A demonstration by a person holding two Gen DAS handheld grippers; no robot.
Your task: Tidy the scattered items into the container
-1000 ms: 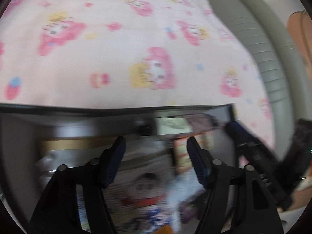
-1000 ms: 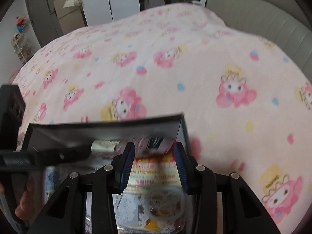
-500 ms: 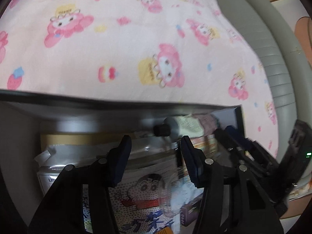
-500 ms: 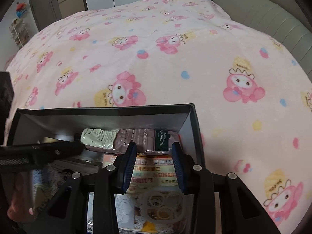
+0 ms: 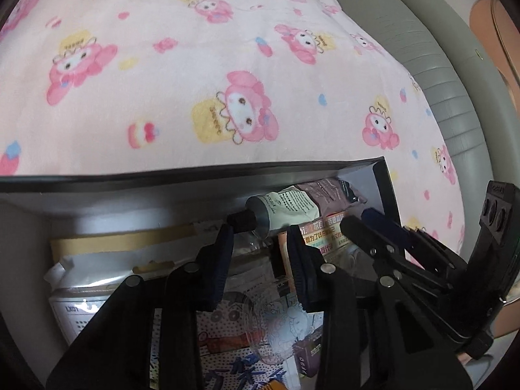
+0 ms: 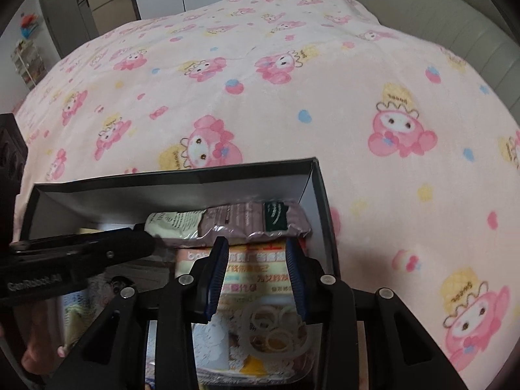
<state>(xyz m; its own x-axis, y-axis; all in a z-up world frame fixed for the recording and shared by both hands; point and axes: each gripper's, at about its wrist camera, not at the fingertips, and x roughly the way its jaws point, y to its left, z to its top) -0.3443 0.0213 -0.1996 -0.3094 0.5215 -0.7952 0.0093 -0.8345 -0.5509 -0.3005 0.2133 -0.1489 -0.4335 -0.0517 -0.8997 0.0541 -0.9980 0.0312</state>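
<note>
A black box with a pale inside sits on the pink cartoon blanket, filled with packets. A pale tube with a black cap and a mauve packet lie along its far wall. My left gripper hangs over the box just short of the tube's cap. Its jaws are closing, with nothing pressed between the pads. In the right wrist view the box shows the same mauve packet. My right gripper hovers open above an orange-printed packet, holding nothing.
The blanket covers the bed all around the box. A grey-green padded headboard runs along the right. Cupboards and a cardboard box stand beyond the bed. A hand holds the left gripper.
My left gripper's jaws have narrowed over the box and the tube now shows sharply. The right jaws drew in slightly at first. Both grippers stayed over the box.
</note>
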